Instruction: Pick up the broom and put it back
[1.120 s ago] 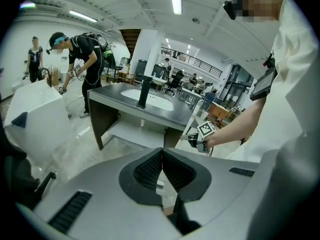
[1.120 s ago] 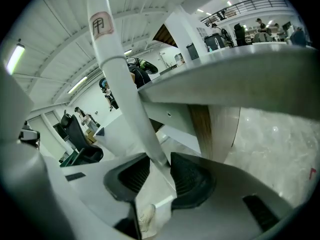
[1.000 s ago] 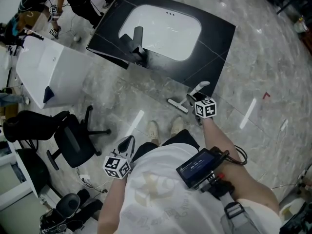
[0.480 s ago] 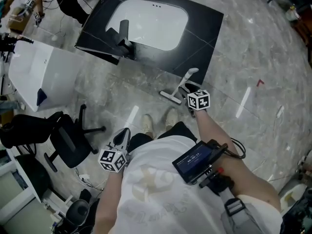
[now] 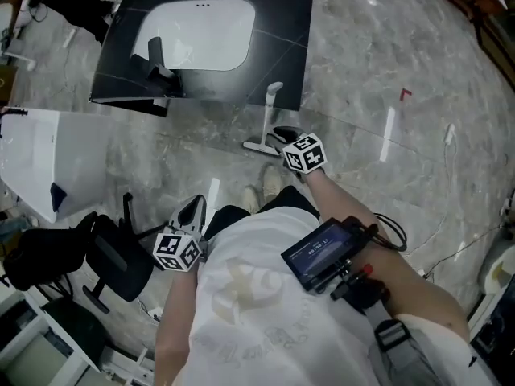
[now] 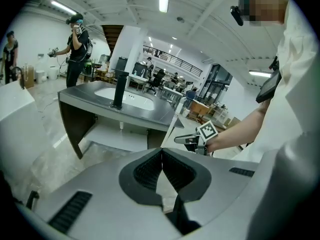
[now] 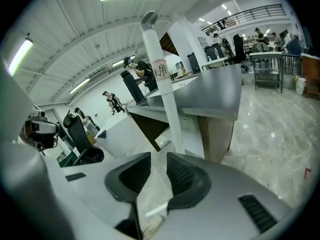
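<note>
Broom near upright on floor, 12 o'clock from shoes, head down, handle top by sink counter edge.
Right gripper at 5 o'clock of handle: jaws half apart, just been closing, nothing between. Handle rises just past right jaw's tip, no pad on it.
Left gripper at 8 o'clock, jaws closed together, empty.
Judgement: broom light, handle stiff, smooth, likely slippery, apt to topple. Best hold: mid handle, square across pads.
</note>
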`<state>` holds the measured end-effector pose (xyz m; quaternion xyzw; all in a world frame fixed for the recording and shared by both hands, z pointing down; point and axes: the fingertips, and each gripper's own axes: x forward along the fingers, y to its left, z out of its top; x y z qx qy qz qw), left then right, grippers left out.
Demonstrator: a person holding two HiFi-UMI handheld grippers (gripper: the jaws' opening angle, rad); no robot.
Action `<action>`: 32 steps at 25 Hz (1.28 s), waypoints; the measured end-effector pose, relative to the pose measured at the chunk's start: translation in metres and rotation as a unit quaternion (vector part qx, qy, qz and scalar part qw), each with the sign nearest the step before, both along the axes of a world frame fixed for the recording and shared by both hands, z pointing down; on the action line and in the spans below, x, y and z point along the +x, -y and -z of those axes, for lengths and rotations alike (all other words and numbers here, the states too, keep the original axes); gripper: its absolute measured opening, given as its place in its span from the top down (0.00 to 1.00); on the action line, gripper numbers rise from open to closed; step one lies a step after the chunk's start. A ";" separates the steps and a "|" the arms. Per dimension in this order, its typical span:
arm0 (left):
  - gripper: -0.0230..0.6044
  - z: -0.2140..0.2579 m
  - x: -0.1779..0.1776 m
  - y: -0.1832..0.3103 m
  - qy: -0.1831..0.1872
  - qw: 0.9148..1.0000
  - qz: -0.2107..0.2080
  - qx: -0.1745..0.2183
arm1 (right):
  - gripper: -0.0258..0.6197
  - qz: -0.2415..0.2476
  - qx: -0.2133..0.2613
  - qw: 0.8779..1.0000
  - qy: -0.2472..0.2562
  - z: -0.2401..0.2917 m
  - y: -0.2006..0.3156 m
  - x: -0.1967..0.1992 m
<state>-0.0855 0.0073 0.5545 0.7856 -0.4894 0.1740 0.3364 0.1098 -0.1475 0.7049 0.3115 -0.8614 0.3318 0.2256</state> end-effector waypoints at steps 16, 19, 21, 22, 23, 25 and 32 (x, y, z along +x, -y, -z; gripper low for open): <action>0.94 0.005 0.010 0.005 -0.036 0.995 -0.091 0.036 | 0.93 -0.016 0.087 0.995 0.052 0.125 -0.071 -0.006; 0.94 0.008 0.020 0.006 -0.041 0.992 -0.114 0.045 | 0.93 -0.015 0.114 0.991 0.062 0.151 -0.090 -0.005; 0.94 0.011 0.026 0.006 -0.045 0.989 -0.127 0.053 | 0.93 -0.020 0.129 0.989 0.068 0.166 -0.102 -0.002; 0.94 0.013 0.029 0.006 -0.047 0.988 -0.134 0.057 | 0.93 -0.023 0.135 0.988 0.070 0.172 -0.109 0.000; 0.94 0.015 0.033 0.006 -0.049 0.987 -0.140 0.060 | 0.93 -0.027 0.140 0.987 0.070 0.177 -0.115 0.001; 0.94 0.017 0.039 0.004 -0.053 0.985 -0.152 0.064 | 0.93 -0.034 0.150 0.986 0.069 0.185 -0.126 0.005; 0.94 0.016 0.053 -0.012 -0.065 0.979 -0.181 0.066 | 0.93 -0.053 0.166 0.983 0.063 0.203 -0.160 0.010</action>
